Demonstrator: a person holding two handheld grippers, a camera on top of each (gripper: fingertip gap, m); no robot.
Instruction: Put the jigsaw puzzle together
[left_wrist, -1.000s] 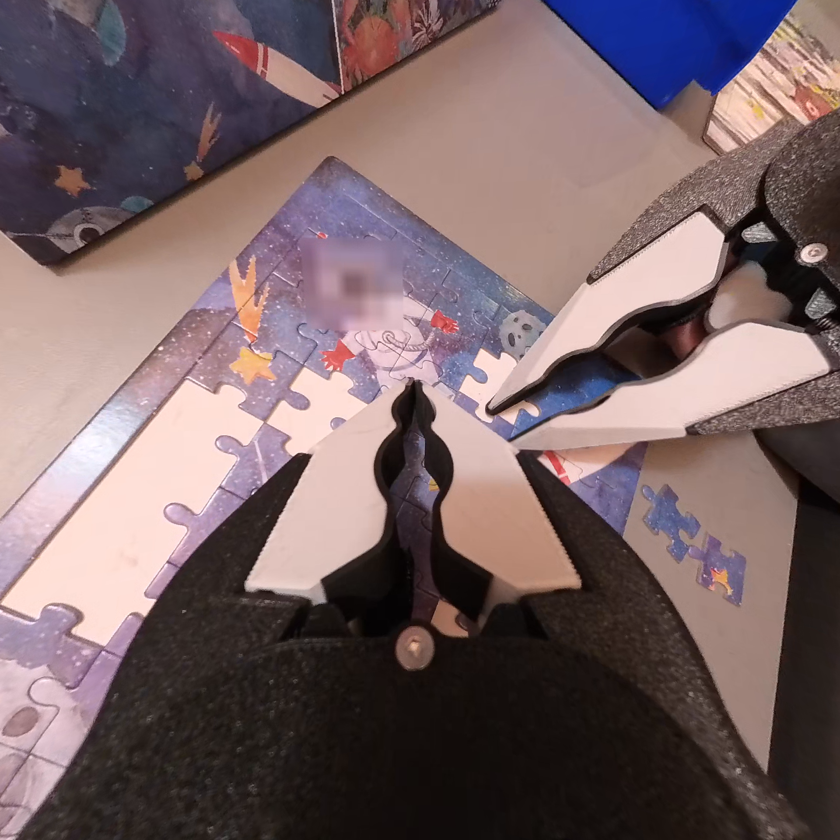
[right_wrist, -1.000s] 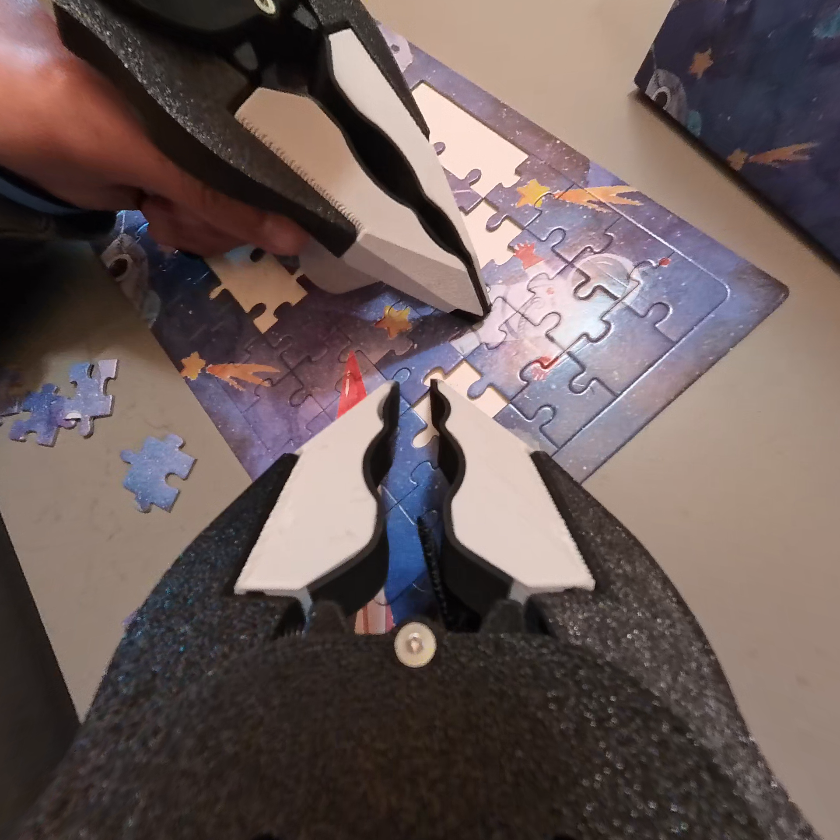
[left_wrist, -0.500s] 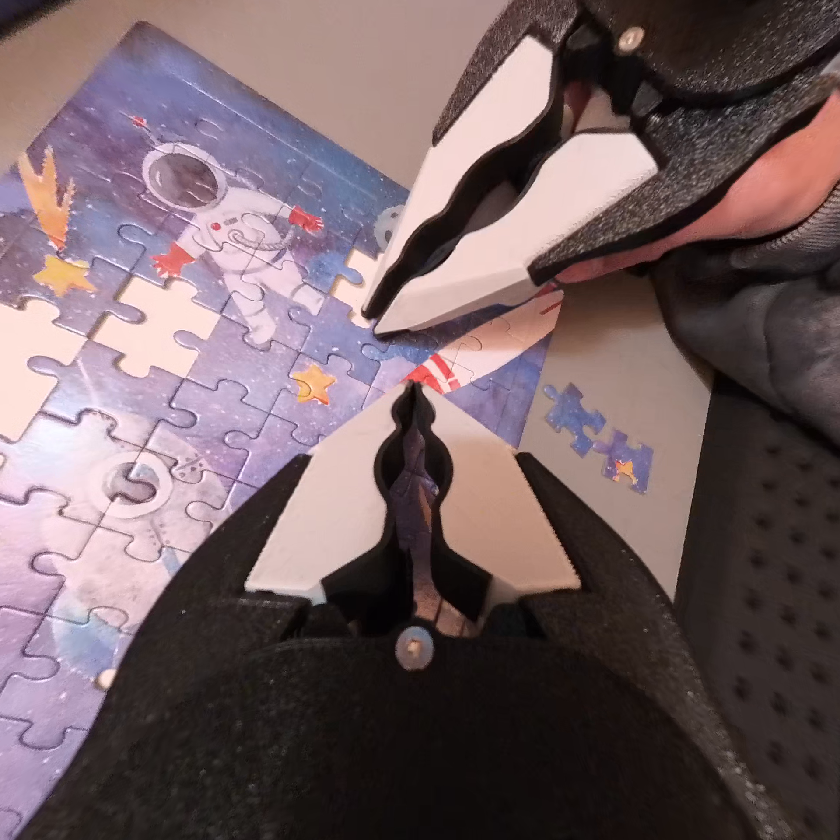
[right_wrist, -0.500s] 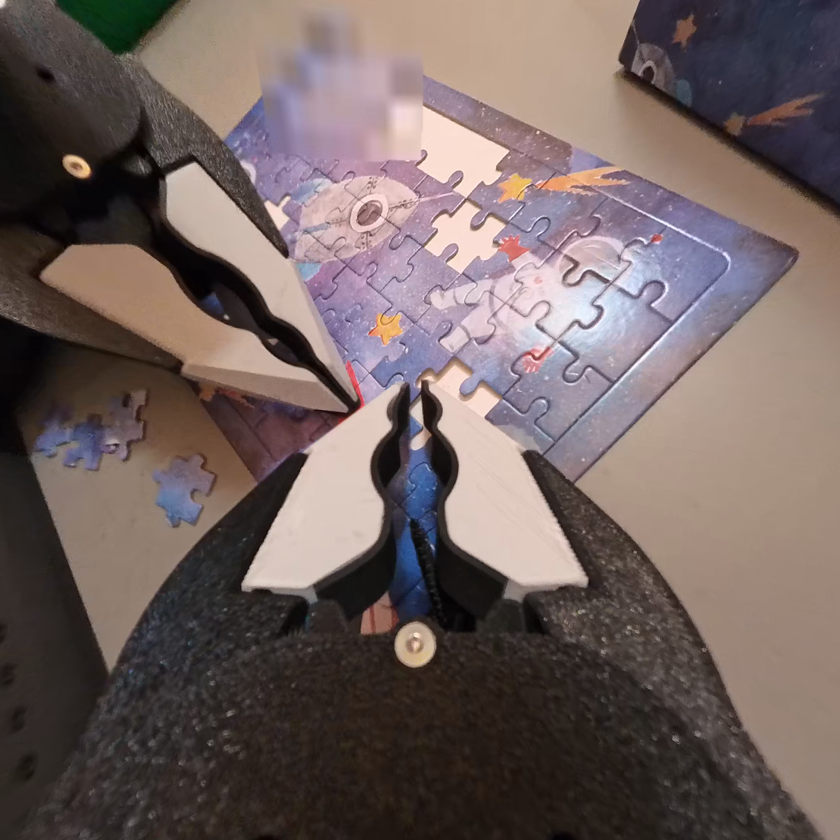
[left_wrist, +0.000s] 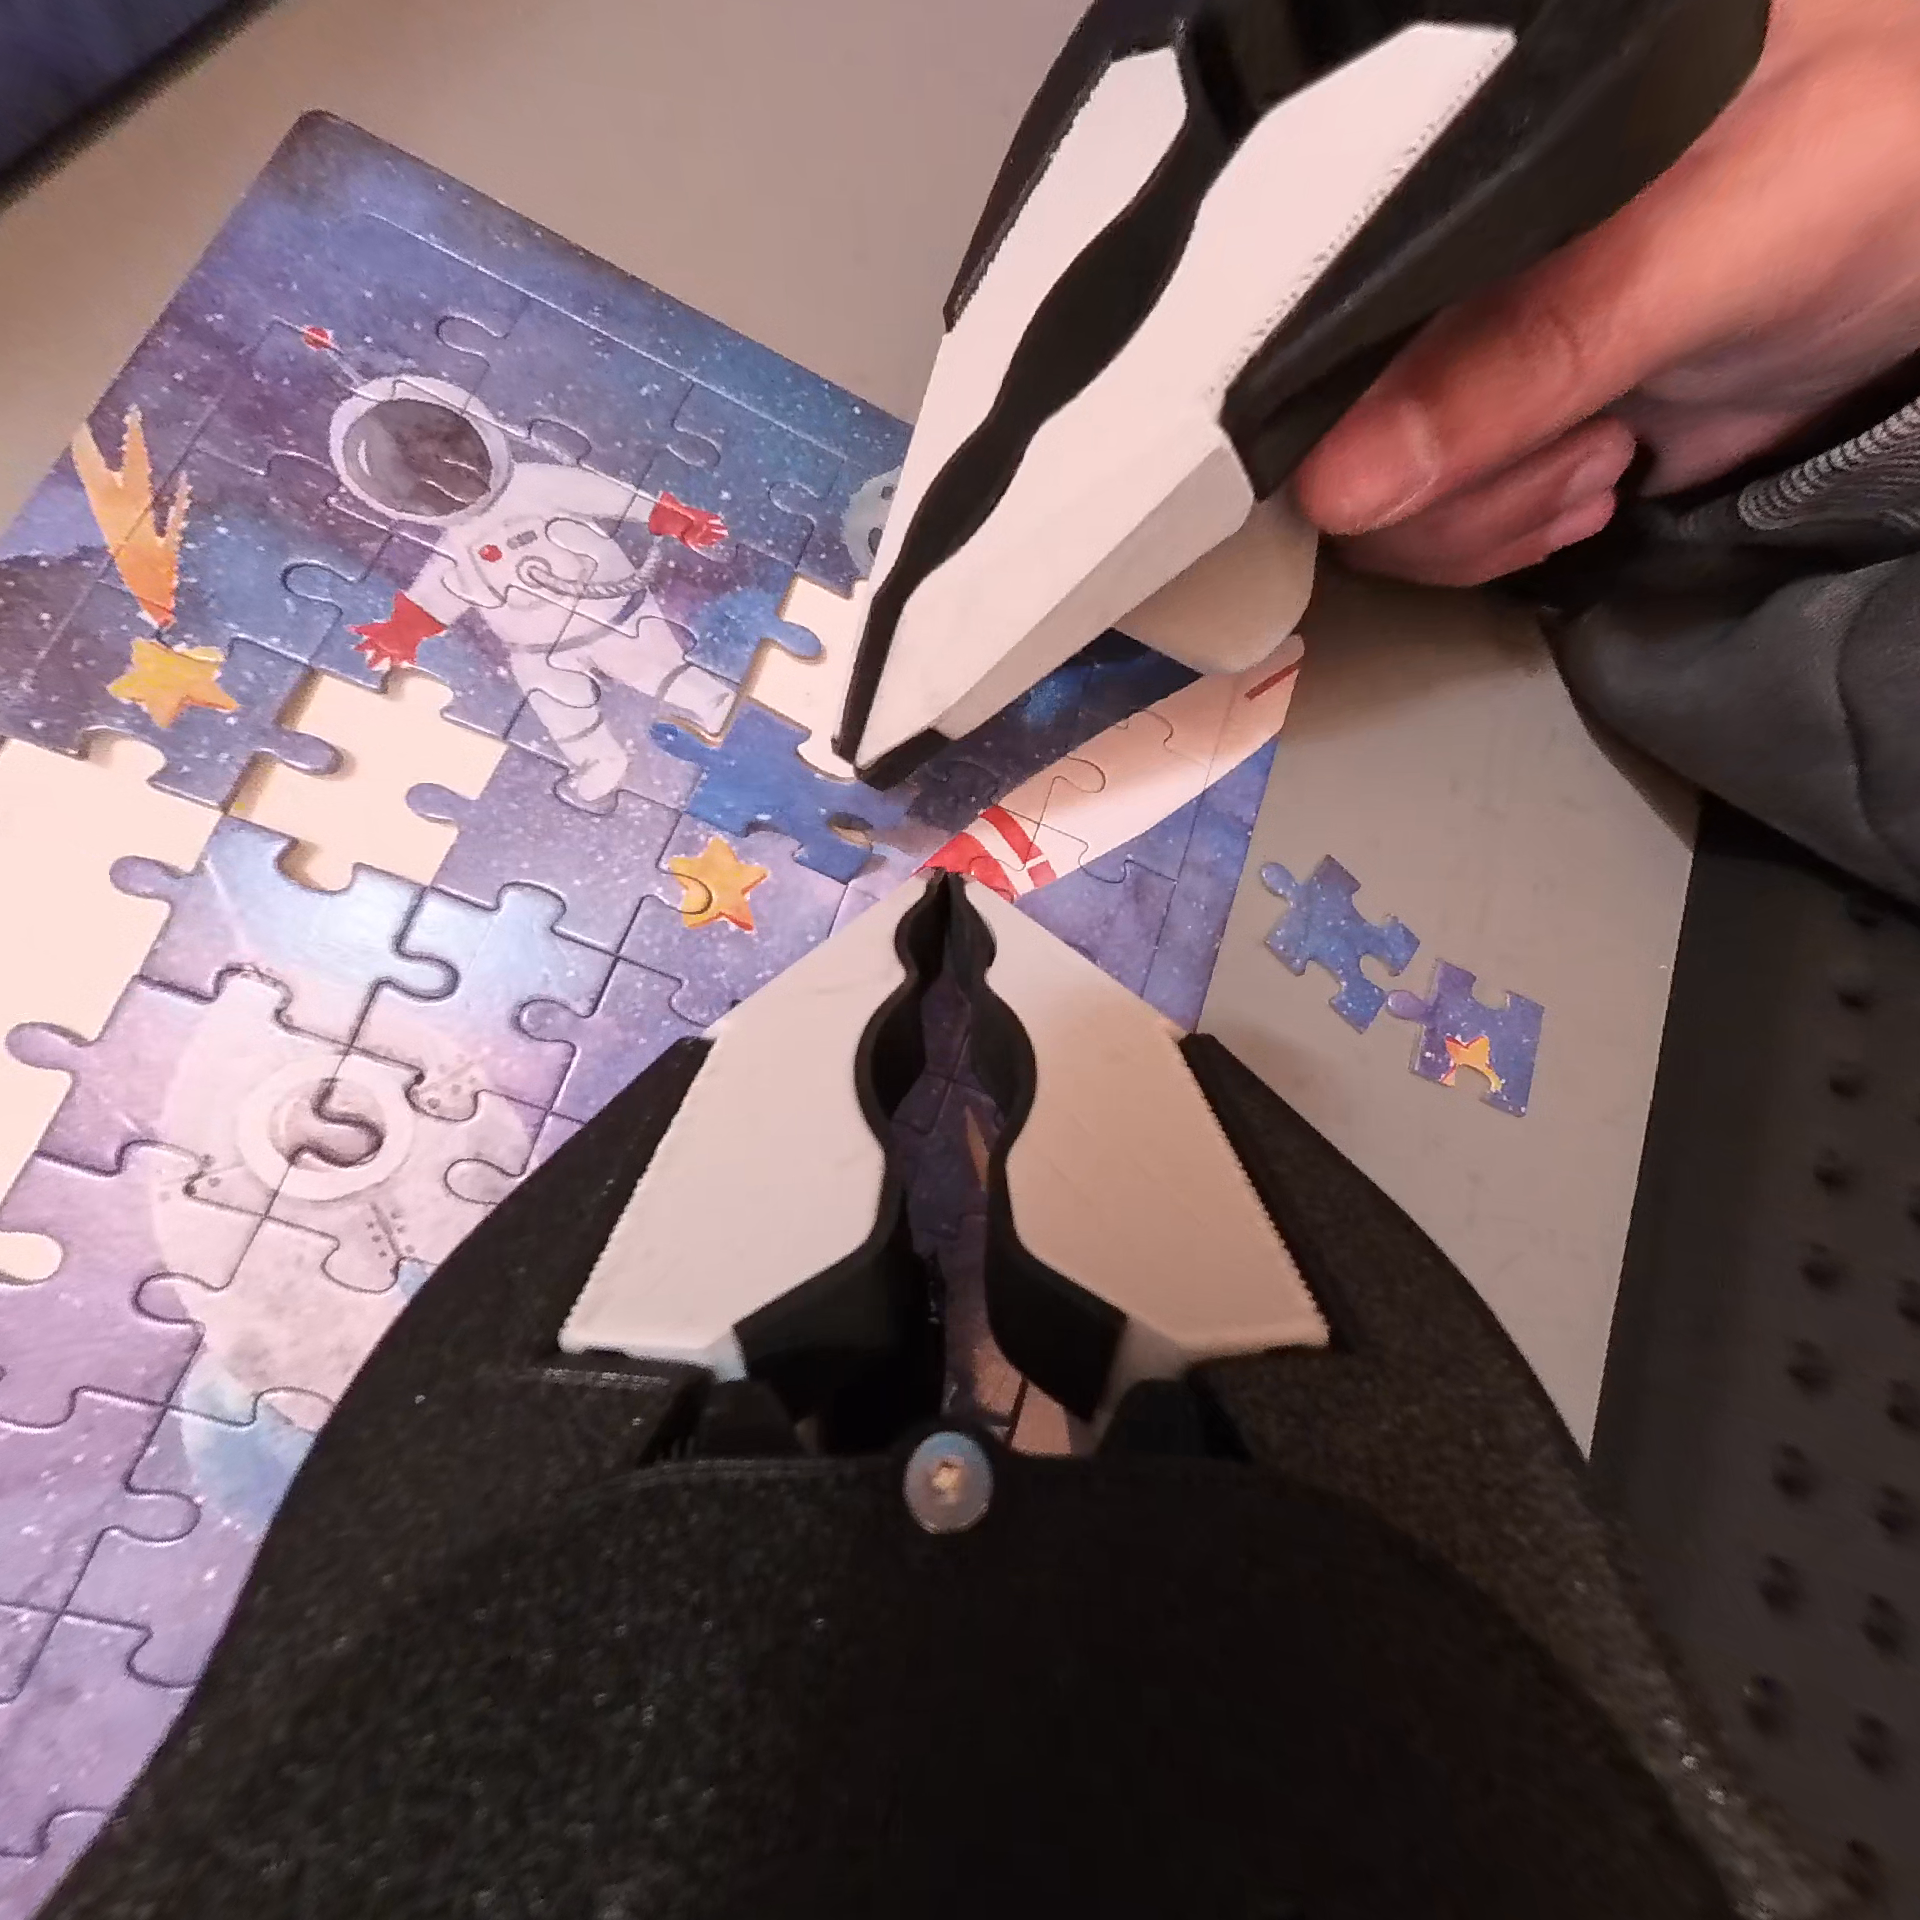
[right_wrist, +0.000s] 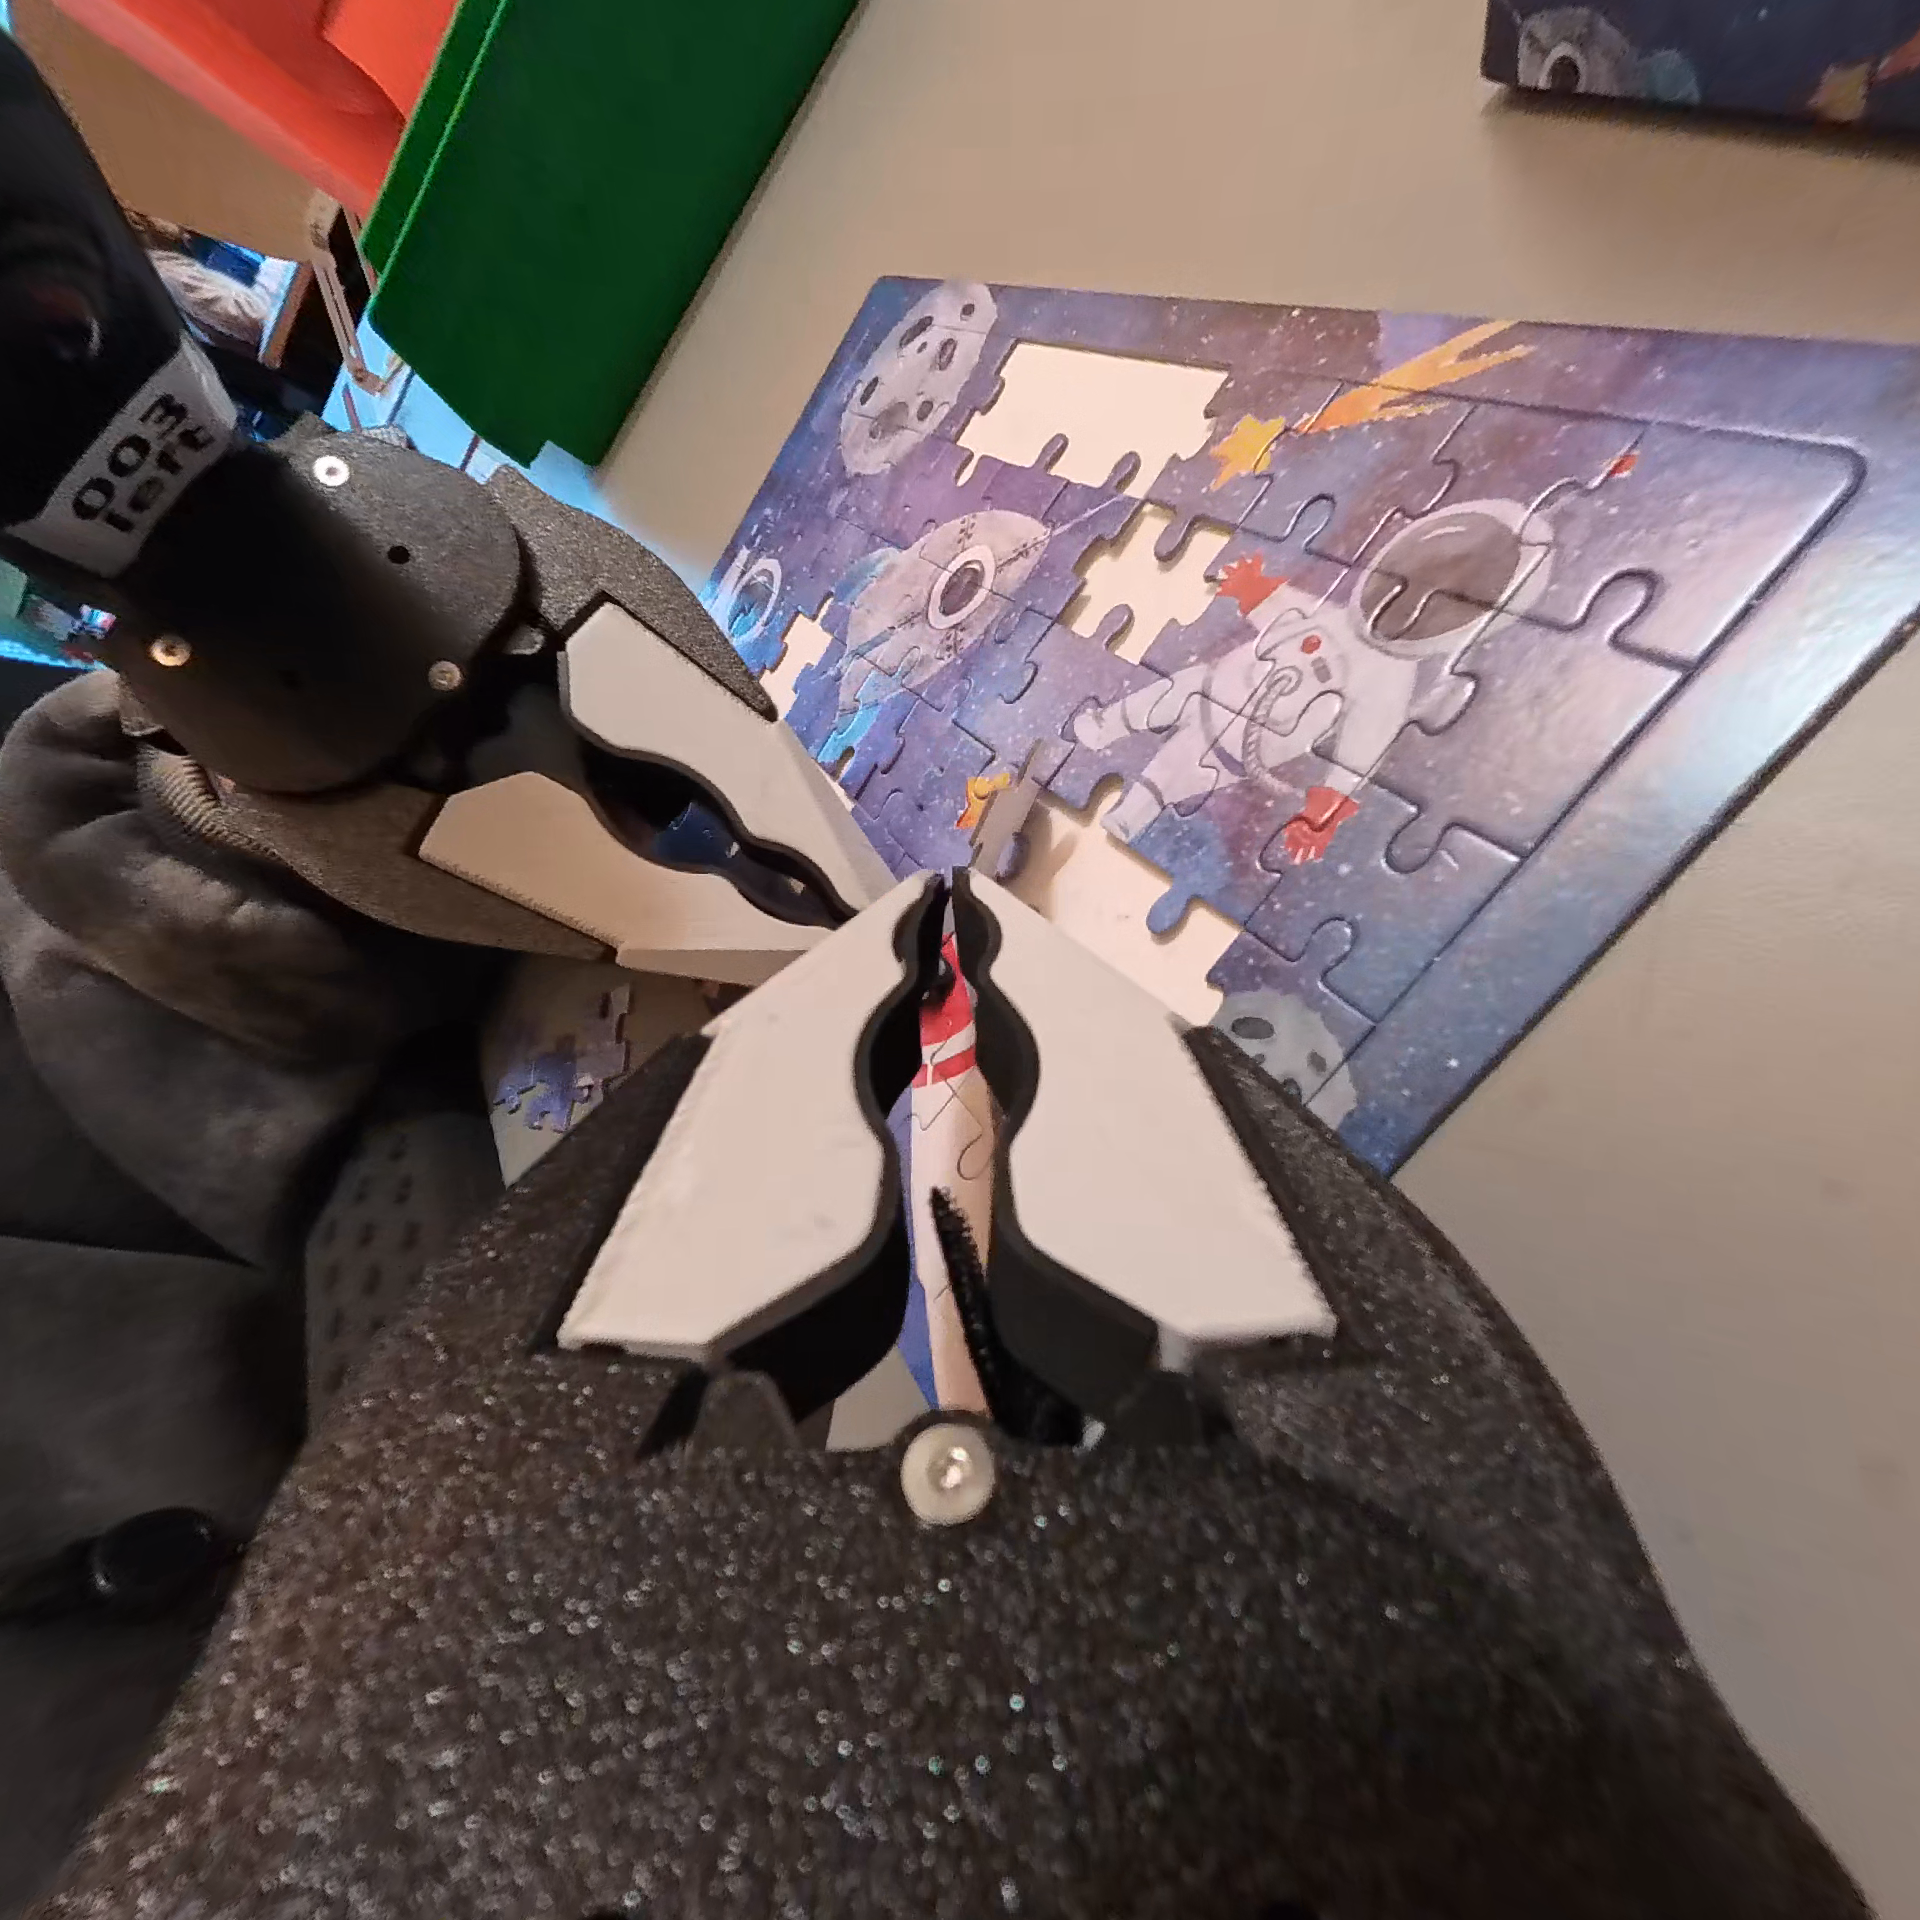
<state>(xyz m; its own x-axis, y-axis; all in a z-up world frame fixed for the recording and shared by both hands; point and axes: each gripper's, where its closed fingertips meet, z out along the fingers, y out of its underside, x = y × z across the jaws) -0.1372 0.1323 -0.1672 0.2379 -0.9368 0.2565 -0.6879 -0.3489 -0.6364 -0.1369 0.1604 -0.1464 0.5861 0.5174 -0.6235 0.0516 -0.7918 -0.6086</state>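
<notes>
On the beige tabletop (left_wrist: 1382, 790) lies the jigsaw puzzle (left_wrist: 343, 935), a space scene partly assembled, with several white gaps open in its frame. The right tool (left_wrist: 868, 764), jaws closed, presses its tips onto a blue puzzle piece (left_wrist: 769, 800) at the gap beside the astronaut's foot; in the right wrist view that piece (right_wrist: 1006, 831) stands tilted, one edge raised off the board. Half a second ago the same tool stood a little further right with no blue piece visible under its tips. The left tool (left_wrist: 945, 883) has its fingers together with nothing between them, tips over the striped rocket nose, close to the right tool's tips. One second ago it stood farther up the board beside the astronaut; it has since drawn back toward the near edge. Two loose pieces (left_wrist: 1403, 987) rest joined on the tabletop just right of the puzzle, unchanged in position. A green box (right_wrist: 582, 197) and an orange object (right_wrist: 229, 94) stand beyond the board's far left corner in the right wrist view, newly in frame. A hand (left_wrist: 1621, 343) grips the right tool's body.
</notes>
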